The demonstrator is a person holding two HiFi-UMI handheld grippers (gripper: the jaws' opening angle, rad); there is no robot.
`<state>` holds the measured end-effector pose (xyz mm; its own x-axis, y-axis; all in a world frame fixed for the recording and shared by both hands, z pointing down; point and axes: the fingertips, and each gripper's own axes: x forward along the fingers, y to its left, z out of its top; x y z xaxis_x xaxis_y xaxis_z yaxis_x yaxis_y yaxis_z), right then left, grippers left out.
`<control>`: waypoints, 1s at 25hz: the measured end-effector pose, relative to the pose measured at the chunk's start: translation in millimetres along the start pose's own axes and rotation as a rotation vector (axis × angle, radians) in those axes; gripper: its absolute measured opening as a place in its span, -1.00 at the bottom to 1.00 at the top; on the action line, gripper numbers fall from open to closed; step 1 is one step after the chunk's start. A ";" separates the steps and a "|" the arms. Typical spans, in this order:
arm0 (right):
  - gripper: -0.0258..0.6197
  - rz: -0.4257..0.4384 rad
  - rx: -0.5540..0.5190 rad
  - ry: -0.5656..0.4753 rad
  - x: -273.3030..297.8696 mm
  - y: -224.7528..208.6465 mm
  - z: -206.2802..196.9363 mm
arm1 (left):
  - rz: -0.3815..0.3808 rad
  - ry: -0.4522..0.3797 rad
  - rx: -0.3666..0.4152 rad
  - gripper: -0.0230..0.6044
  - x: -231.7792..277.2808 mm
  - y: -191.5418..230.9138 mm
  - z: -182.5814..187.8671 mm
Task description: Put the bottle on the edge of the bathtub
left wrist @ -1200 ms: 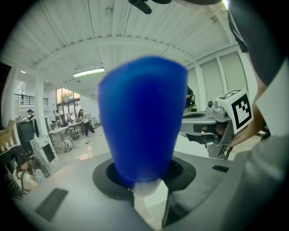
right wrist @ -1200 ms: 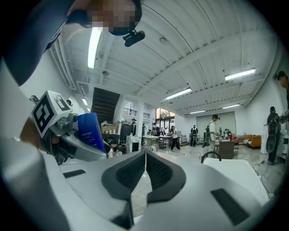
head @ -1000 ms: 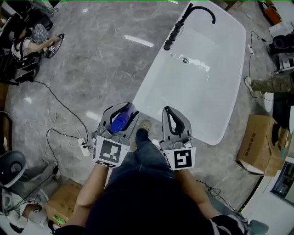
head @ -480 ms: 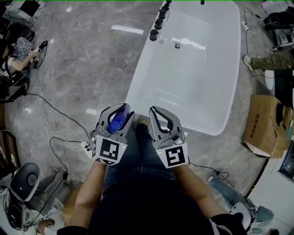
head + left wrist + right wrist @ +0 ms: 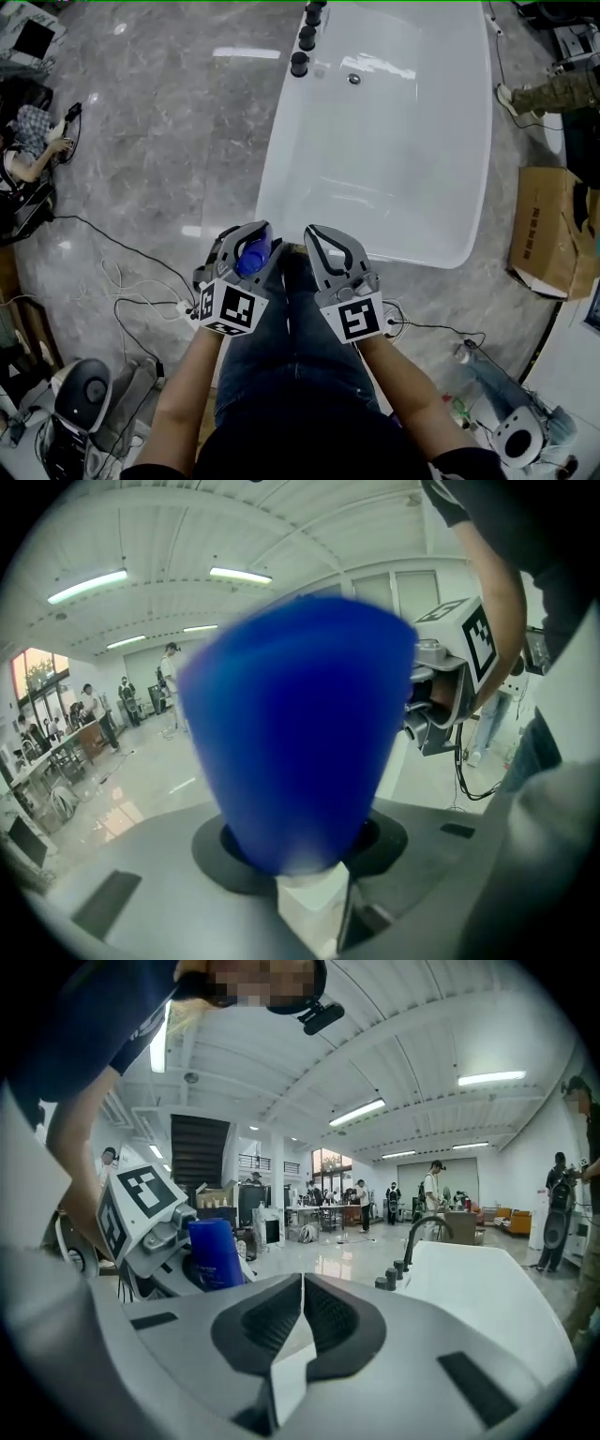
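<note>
Carried lower and closer to the tub than a second ago, the blue, smooth-sided plastic bottle (image 5: 253, 255) sits between the jaws of the left gripper (image 5: 247, 231), which are clamped on its body. In the left gripper view the bottle (image 5: 295, 733) fills the space ahead of the camera and pokes out beyond the jaws. We judge it light and fairly stiff but slick, so our hold around the middle of the body seems right, with firm and steady pressure so it neither squirts out nor dents. Beside it, the right gripper (image 5: 314, 232) has its jaws pressed together on nothing, and its own view shows the bottle (image 5: 216, 1253) off to the left. Just ahead of both grippers lies the near end of the glossy white oval bathtub (image 5: 274, 173), whose rounded rim looks narrow and slippery, so the bottle will want setting down upright and square. Black tap fittings (image 5: 300, 64) stand on the far left rim. Around the tub spreads a grey marble floor (image 5: 169, 141), with a cardboard box (image 5: 553, 234) at the right.
</note>
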<state>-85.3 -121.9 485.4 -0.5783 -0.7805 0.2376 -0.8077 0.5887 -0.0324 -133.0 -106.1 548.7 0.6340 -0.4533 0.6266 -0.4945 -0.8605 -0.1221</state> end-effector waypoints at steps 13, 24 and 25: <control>-0.83 0.016 -0.033 0.210 27.0 -1.3 -69.6 | -0.137 0.038 -0.029 -0.40 67.8 1.6 -65.1; -0.83 0.013 -0.009 0.256 49.9 -2.9 -99.5 | -0.175 0.047 -0.019 -0.40 96.9 2.8 -94.6; -0.83 0.013 -0.010 0.258 51.1 -2.3 -100.6 | -0.180 0.046 -0.014 -0.40 98.4 2.1 -95.9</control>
<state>-101.5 -141.9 595.3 -0.5394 -0.6937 0.4774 -0.7984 0.6015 -0.0280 -128.7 -130.2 683.9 0.6850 -0.2808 0.6723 -0.3842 -0.9232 0.0057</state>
